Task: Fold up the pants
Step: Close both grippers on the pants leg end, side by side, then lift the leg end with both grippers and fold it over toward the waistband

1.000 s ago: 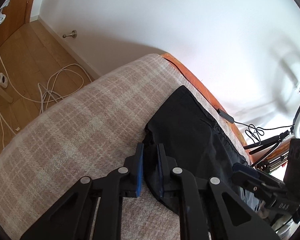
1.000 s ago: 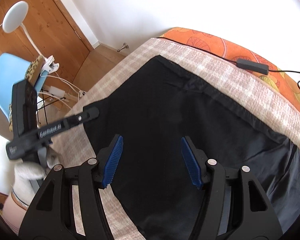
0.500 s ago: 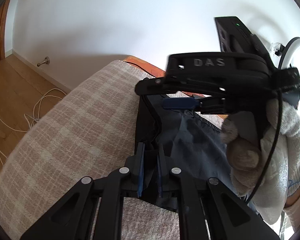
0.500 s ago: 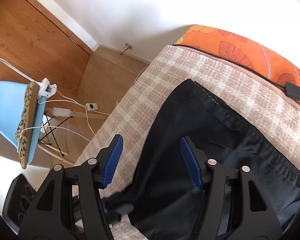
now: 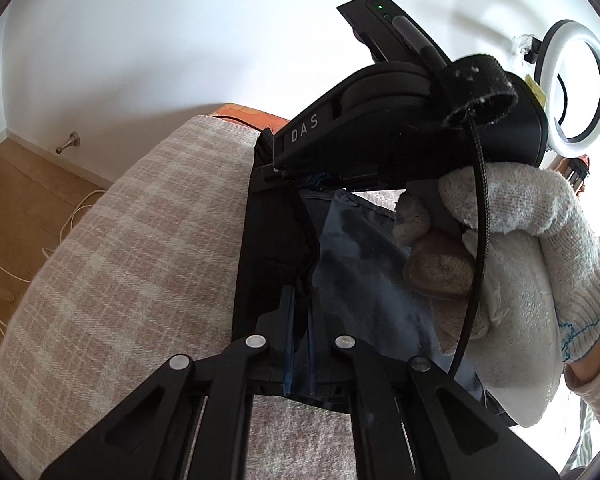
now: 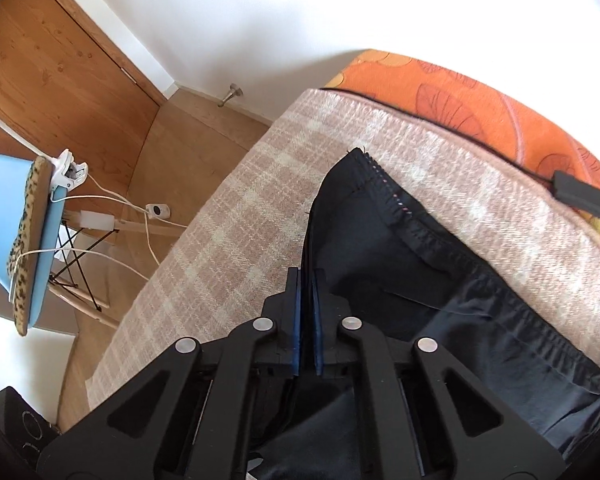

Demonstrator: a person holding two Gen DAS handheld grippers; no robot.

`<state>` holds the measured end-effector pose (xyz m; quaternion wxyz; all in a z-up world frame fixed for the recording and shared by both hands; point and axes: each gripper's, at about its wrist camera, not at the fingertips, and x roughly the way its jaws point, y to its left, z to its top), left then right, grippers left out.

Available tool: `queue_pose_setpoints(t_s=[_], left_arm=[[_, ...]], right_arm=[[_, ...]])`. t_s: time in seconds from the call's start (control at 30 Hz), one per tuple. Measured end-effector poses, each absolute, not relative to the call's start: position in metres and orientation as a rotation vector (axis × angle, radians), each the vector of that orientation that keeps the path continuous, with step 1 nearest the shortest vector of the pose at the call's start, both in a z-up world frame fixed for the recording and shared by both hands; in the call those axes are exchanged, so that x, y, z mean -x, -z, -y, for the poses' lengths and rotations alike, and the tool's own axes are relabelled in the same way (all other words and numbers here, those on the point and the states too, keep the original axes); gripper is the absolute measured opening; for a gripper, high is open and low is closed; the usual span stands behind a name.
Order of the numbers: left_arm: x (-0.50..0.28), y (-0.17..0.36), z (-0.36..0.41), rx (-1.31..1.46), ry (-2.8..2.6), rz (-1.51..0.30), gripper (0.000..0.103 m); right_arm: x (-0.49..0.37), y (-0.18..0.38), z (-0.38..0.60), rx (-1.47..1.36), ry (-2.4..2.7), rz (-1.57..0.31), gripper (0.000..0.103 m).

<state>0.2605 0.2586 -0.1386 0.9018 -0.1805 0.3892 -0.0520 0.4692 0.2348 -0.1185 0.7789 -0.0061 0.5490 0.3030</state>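
Observation:
Black pants [image 6: 412, 272] lie on a beige plaid blanket [image 6: 236, 216], with a stitched hem at the far end. My right gripper [image 6: 307, 276] is shut on the pants' left edge. In the left wrist view my left gripper [image 5: 299, 304] is shut on a fold of the pants [image 5: 272, 236], and lifted dark cloth hangs to its right. The right gripper's body marked DAS [image 5: 380, 128], held in a white gloved hand [image 5: 512, 280], crosses just above and beyond my left gripper.
An orange patterned bedspread [image 6: 460, 88] runs along the white wall, with a black cable and adapter [image 6: 580, 192] on it. A blue chair [image 6: 16, 236] and white cables stand on the wood floor at left. A ring light [image 5: 572, 80] is at right.
My right gripper has shut on the pants' left edge; it was open half a second ago. My left gripper stays shut on the fold, and the right hand has come closer above it.

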Motion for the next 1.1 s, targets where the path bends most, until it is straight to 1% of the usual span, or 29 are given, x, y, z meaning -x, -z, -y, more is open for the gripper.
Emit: queue_pose_setpoints(t_s=[0.27,0.57,0.7,0.87,1.1], left_arm=[[-0.243,0.123,-0.242,0.323,0.103,-0.776,0.003],[-0.236,0.103,-0.19,0.273,0.185,-0.8,0.003],[-0.233,0.099,-0.16,0.255,0.235,-0.864,0.003],[-0.214,0.085,-0.132,0.257,0.314,-0.866,0.003],[-0.221,0.078,-0.11,0.275,0.294,-0.878,0.003]], right_arm=[[-0.457,0.089,-0.21,0.012,-0.648,-1.117,0.004],[-0.441,0.064,-0.135,-0.058,-0.612,-1.09,0.004],[-0.431,0.071,-0.092,-0.108,-0.589,-1.102,0.004],[-0.424,0.089,-0.042,-0.164,-0.543,-1.126,0.004],[-0.412,0.114,0.018,-0.238,-0.491,-1.156,0.004]])
